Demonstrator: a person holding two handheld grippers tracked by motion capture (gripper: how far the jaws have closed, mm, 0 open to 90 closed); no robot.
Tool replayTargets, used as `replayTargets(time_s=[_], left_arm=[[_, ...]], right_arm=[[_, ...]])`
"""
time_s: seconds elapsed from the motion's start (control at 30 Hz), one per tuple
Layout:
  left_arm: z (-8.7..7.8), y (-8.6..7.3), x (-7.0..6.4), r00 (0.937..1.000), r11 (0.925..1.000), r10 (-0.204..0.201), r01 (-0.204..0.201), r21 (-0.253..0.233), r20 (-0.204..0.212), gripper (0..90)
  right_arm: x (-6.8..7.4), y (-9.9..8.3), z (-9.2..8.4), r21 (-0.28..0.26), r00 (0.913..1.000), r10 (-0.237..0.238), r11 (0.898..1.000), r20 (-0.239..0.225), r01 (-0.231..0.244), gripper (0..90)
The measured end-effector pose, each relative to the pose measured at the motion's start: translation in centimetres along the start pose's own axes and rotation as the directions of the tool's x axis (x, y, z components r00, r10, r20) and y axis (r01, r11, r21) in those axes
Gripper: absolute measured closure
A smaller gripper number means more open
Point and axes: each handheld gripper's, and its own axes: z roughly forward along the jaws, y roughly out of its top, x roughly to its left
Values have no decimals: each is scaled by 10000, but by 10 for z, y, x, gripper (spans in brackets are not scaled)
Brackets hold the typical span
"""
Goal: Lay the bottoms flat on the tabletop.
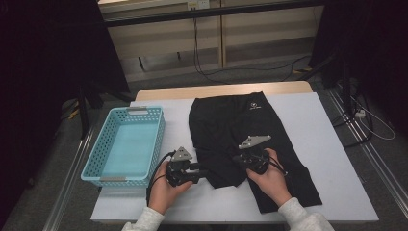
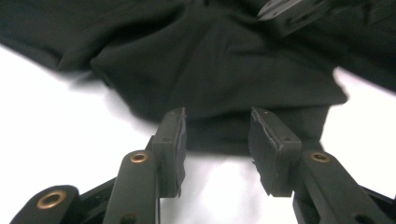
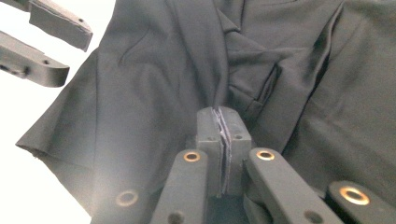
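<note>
The right gripper pinches a fold of the black shorts; the left gripper, part open and empty, faces the hem just ahead.

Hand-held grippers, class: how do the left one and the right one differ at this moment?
The left hand-held gripper has its jaws apart at the hem of the black shorts, pressing nothing; the right hand-held gripper has its jaws shut on a fold of the shorts. The left one sits over white table at the cloth's edge; the right one sits over the cloth. Both have black jaws.
</note>
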Motion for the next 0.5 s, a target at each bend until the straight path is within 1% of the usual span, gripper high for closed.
replayTargets(time_s=[0.07,0.1,0.17,0.23,0.27,0.33,0.37,0.43,0.5], left_arm=[[2,-1,1,9997,9997,-223,222,116,80,566],[3,-2,1,9998,9994,-215,215,271,-3,555],[4,-2,0,9996,9994,-271,271,196,-14,554],[5,-2,0,9994,9992,-358,357,179,27,551],[6,-2,0,9994,9993,-331,330,169,38,554],[8,-2,-2,9996,9995,-287,286,99,17,567],[8,-1,-3,9996,9995,-296,296,122,-6,573],[9,0,-4,9993,9992,-379,379,107,2,576],[9,0,-4,9992,9991,-404,404,132,-5,580]], right_arm=[[0,0,0,-21,10000,-30,10000,-22,30,881],[0,0,0,-22,10000,-15,10000,-26,15,879],[1,0,-1,-86,10000,-41,10000,-80,40,879],[3,1,-2,-81,9999,-167,9998,-13,167,879],[3,1,-2,-62,9998,-197,9998,28,197,882],[3,1,-3,-18,9998,-160,9999,70,160,890],[1,1,-4,-48,9998,-108,9999,165,109,892],[-1,1,-7,-217,9996,52,9998,274,-46,894],[-2,2,-12,-494,9991,107,9987,400,-87,895]])
